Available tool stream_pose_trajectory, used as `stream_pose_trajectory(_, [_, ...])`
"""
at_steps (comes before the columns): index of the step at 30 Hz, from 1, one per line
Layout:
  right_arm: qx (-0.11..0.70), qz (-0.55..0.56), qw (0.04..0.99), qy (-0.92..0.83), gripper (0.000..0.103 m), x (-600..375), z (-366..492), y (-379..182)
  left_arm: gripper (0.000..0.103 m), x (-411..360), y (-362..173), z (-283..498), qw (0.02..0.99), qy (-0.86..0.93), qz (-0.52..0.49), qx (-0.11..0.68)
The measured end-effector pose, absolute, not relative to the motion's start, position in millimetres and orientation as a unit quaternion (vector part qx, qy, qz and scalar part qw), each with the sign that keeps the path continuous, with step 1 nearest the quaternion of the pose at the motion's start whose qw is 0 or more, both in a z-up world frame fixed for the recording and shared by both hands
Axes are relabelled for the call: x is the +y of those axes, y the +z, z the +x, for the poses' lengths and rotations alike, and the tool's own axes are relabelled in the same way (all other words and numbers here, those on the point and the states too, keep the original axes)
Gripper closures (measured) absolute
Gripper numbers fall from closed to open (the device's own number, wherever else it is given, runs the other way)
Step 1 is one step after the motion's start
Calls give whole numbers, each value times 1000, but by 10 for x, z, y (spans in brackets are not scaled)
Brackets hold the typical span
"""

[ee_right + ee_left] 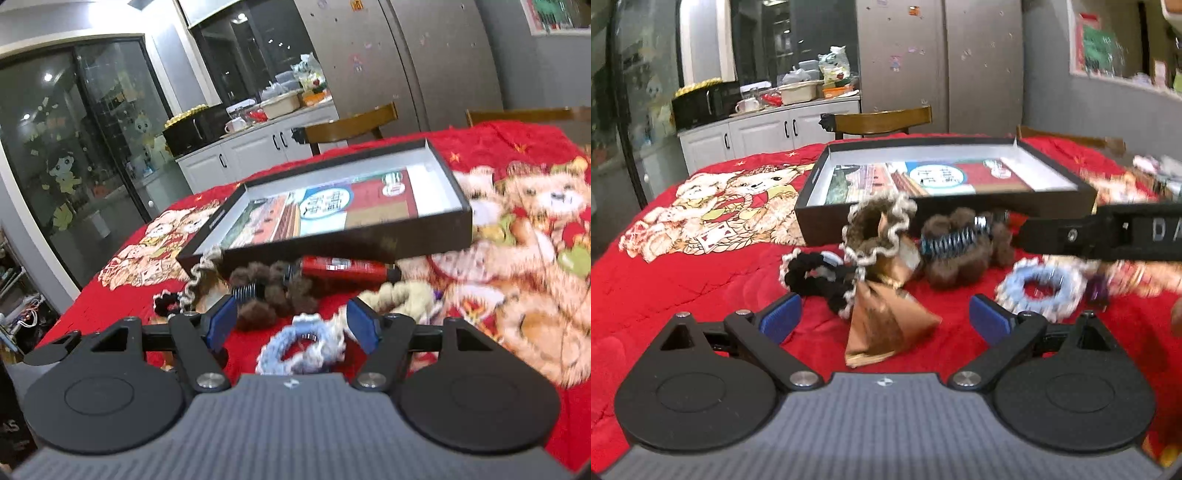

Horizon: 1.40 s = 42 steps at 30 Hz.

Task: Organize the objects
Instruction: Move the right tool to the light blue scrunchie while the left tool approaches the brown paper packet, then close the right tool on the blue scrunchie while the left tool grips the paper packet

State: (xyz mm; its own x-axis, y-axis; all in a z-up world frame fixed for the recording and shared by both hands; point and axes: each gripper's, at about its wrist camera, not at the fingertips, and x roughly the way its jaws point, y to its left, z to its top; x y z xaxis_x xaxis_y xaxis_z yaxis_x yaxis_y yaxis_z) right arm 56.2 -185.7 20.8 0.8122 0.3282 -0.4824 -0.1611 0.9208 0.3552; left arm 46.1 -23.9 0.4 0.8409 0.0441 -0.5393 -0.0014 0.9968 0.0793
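A black shallow box (923,218) with a printed card inside lies on the red blanket; it also shows in the right wrist view (332,243). In front of it lie hair ties: a brown scrunchie with gold ribbon (882,236), a black one (812,273), a furry brown clip (964,247) and a light blue scrunchie (1041,288). My left gripper (884,317) is open above the gold ribbon. My right gripper (291,321) is open just above the blue scrunchie (303,347); its arm (1108,232) crosses the left wrist view.
A red tube (347,267) lies against the box front, a cream scrunchie (399,295) beside it. The blanket (701,277) carries teddy-bear prints. Wooden chairs (882,120) stand behind the table, then white cabinets (757,133) and a fridge (942,55).
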Motion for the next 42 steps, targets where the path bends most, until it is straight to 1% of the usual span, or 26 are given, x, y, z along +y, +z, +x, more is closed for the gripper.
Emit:
stream_pose_trajectory(8, [273, 121, 946, 124, 29, -1801, 436, 195, 4, -64, -44, 497, 951, 4, -4, 309])
stream_pose_trajectory(14, [285, 108, 943, 131, 31, -1726, 442, 122, 4, -68, -44, 492, 951, 5, 0, 309])
stream_pose_trajectory(17, [289, 106, 944, 122, 34, -1728, 457, 101, 12, -67, -41, 485, 951, 7, 2, 309])
stream_pose_trajectory(19, [293, 108, 943, 116, 39, -1739, 458, 77, 14, -58, -46, 495, 950, 8, 0, 312])
stream_pose_trajectory(21, [297, 107, 942, 111, 44, -1747, 462, 59, 19, -51, -50, 499, 949, 9, -2, 314])
stream_pose_trajectory(25, [299, 110, 941, 111, 45, -1755, 464, 51, 26, -56, -52, 493, 949, 5, 1, 314])
stream_pose_trajectory(27, [301, 111, 940, 114, 47, -1757, 468, 50, 32, -59, -54, 490, 950, 4, 1, 313])
stream_pose_trajectory(31, [304, 123, 937, 117, 50, -1776, 478, 38, 37, -45, -53, 491, 950, 3, -4, 312])
stream_pose_trajectory(32, [305, 128, 937, 117, 50, -1786, 479, 38, 41, -44, -53, 490, 950, 3, -4, 312])
stream_pose_trajectory(35, [305, 141, 935, 118, 54, -1809, 481, 38, 42, -38, -50, 488, 951, 2, -8, 310])
stream_pose_trajectory(38, [304, 151, 933, 118, 62, -1828, 477, 43, 42, -34, -50, 485, 951, 2, -9, 310])
stream_pose_trajectory(40, [301, 152, 934, 114, 72, -1832, 472, 44, 42, -34, -50, 486, 951, 3, -9, 310])
stream_pose_trajectory(41, [301, 151, 935, 112, 75, -1830, 472, 47, 42, -31, -49, 484, 951, 3, -10, 309])
stream_pose_trajectory(42, [301, 152, 935, 111, 80, -1835, 477, 44, 42, -29, -48, 483, 951, 3, -10, 309])
